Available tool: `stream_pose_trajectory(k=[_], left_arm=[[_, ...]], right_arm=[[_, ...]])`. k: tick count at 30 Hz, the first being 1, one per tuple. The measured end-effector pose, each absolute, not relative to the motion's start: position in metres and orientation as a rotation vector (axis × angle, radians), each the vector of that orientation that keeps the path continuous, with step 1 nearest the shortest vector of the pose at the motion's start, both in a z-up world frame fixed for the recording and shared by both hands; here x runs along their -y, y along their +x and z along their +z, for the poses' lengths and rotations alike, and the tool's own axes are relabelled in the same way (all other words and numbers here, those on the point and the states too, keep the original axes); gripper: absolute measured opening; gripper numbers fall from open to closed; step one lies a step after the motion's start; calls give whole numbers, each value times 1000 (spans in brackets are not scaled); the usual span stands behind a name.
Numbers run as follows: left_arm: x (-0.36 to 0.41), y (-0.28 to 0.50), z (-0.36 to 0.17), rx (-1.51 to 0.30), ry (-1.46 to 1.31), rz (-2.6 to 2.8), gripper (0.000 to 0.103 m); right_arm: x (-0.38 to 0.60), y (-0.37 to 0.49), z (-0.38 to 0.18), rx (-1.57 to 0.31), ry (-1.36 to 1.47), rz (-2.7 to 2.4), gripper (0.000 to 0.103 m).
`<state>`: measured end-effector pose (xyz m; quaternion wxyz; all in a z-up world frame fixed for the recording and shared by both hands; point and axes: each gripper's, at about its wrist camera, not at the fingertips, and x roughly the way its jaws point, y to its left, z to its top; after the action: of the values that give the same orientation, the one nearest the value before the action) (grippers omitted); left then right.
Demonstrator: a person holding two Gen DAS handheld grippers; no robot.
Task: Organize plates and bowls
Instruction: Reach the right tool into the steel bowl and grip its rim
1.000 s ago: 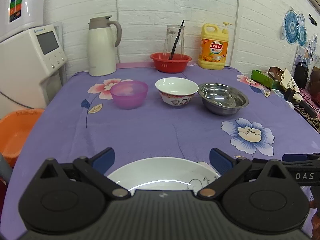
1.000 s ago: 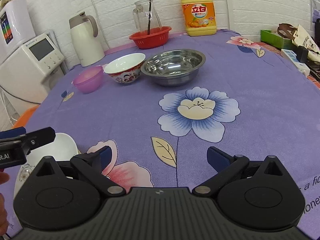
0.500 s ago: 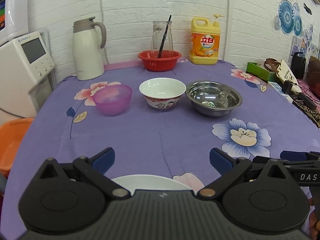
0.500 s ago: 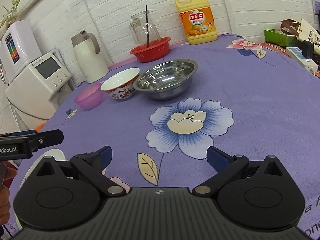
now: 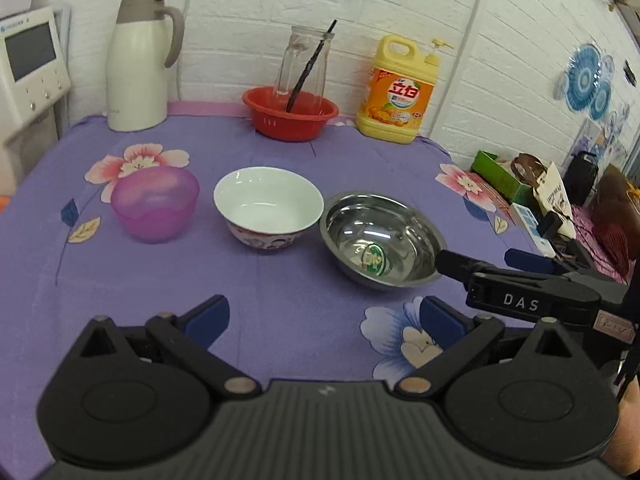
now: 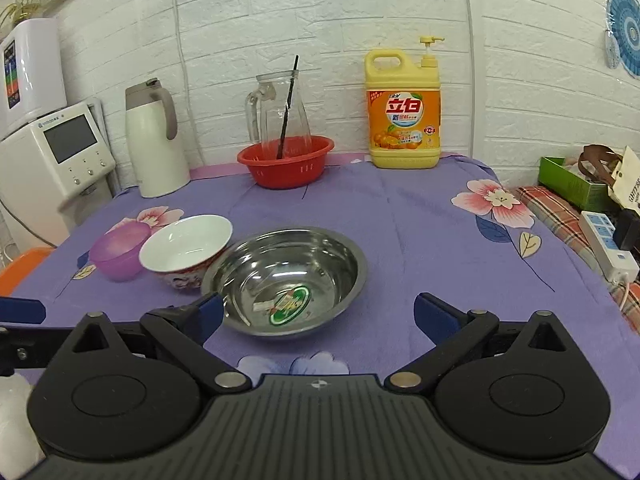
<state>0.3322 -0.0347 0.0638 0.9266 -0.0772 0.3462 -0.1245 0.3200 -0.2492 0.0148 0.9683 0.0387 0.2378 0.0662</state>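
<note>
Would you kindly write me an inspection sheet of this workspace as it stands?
Surface: purple floral tablecloth, flat.
Job's things: pink plastic bowl, white ceramic bowl, steel bowl in a row, upright, unstacked.
Clutter: thermos; glass jug in red basket; detergent bottle.
Grippers: left gripper and right gripper open, holding nothing.
Cables: power strip at table's right.
Surroundings: white brick wall; white appliance at left.

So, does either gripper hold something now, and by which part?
Nothing is held. The left gripper and right gripper are both open, with only tablecloth or the steel bowl seen between.
</note>
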Motion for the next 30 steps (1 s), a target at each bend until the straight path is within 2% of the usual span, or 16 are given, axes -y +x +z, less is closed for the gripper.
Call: stream_pose_trajectory(k=[6, 11, 30], left_arm=[[37, 382, 53, -760, -328, -182, 100], [53, 408, 43, -800, -364, -152, 100], [60, 441, 11, -863, -581, -71, 100]], right_arm=[[254, 393, 5, -608, -10, 126, 103], [245, 436, 2, -685, -100, 158, 103], [245, 454, -21, -770, -113, 219, 103]])
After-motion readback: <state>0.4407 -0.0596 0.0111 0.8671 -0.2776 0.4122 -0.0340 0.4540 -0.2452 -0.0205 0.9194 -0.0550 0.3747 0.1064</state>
